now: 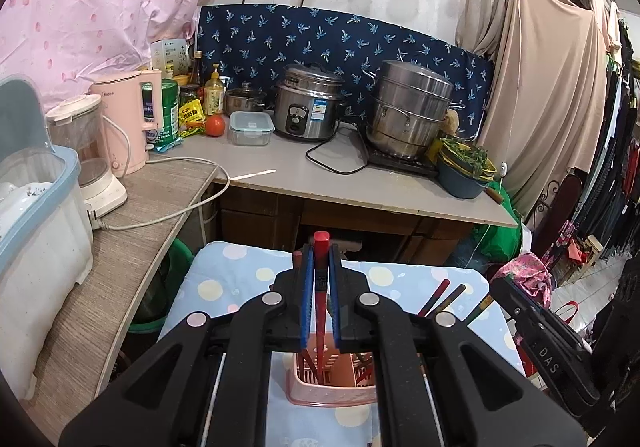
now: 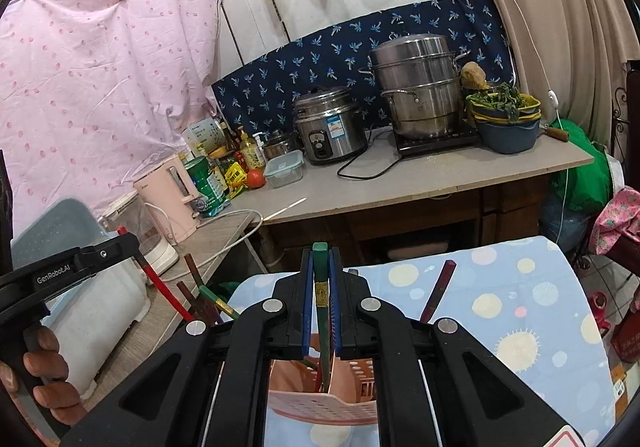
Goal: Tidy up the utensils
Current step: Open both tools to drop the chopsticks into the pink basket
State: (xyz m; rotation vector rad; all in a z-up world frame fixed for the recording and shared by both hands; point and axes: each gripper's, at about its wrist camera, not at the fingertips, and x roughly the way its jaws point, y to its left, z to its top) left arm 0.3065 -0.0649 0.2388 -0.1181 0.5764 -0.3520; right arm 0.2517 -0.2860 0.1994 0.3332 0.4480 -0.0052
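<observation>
My left gripper (image 1: 321, 259) is shut on a red chopstick (image 1: 320, 287), held upright, its lower end down in a pink slotted utensil basket (image 1: 332, 387) on the dotted blue cloth (image 1: 224, 287). My right gripper (image 2: 320, 267) is shut on a green chopstick (image 2: 321, 295), also upright over the same pink basket (image 2: 320, 403). Other chopsticks stand in the basket: dark red ones (image 1: 442, 297) in the left wrist view, a maroon one (image 2: 438, 289) and several more (image 2: 200, 295) in the right wrist view. The left gripper (image 2: 60, 267) shows at the right wrist view's left edge.
A grey counter (image 1: 320, 175) behind holds a rice cooker (image 1: 308, 103), a steamer pot (image 1: 408, 107), a pink kettle (image 1: 128, 115), a blender, a tomato, a lidded box and a bowl of greens (image 1: 464, 167). A white and blue bin (image 1: 36, 231) stands left.
</observation>
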